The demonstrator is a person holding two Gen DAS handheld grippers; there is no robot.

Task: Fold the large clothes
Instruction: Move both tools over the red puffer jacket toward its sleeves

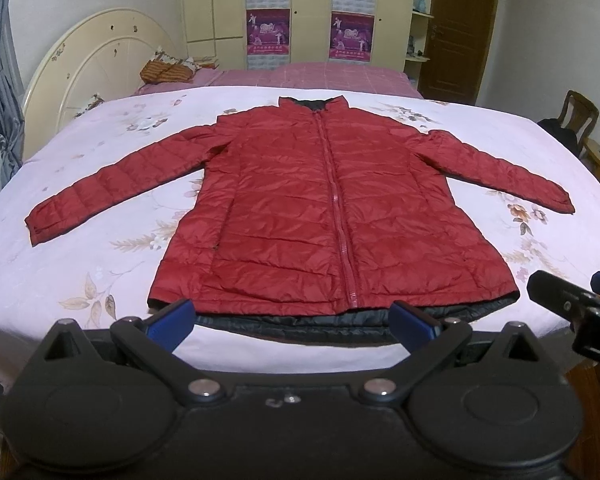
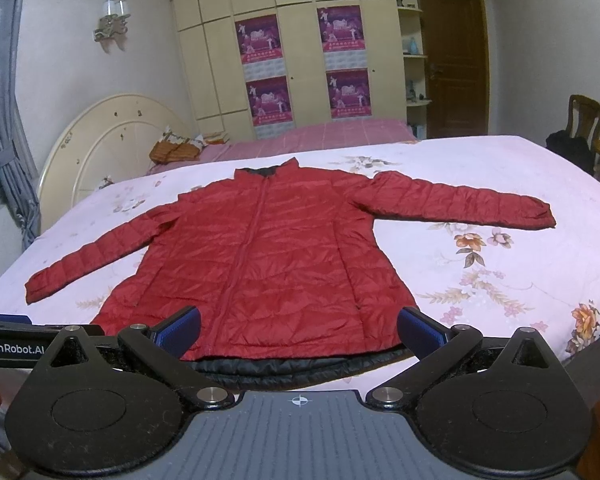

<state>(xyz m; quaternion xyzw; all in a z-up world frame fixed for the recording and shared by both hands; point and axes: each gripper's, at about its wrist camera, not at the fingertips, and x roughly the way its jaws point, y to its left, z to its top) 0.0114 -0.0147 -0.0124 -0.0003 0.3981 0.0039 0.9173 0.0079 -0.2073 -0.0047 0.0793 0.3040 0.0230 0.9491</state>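
A red quilted jacket (image 1: pixel 324 216) lies flat and zipped on the floral bed sheet (image 1: pixel 80 264), sleeves spread left and right, dark lining showing along the hem. It also shows in the right wrist view (image 2: pixel 276 256). My left gripper (image 1: pixel 294 322) is open and empty, hovering just in front of the hem. My right gripper (image 2: pixel 298 330) is open and empty, also just short of the hem. The right gripper's fingers (image 1: pixel 556 292) show at the right edge of the left wrist view; the left gripper's body (image 2: pixel 12 346) shows at the left edge of the right wrist view.
A cream headboard (image 1: pixel 96 60) stands at the left. A second bed with a pink cover (image 1: pixel 320 78) lies behind, with folded cloth (image 1: pixel 166 72) on it. A wardrobe with posters (image 1: pixel 312 12), a brown door (image 1: pixel 460 28) and a wooden chair (image 1: pixel 580 116) stand beyond.
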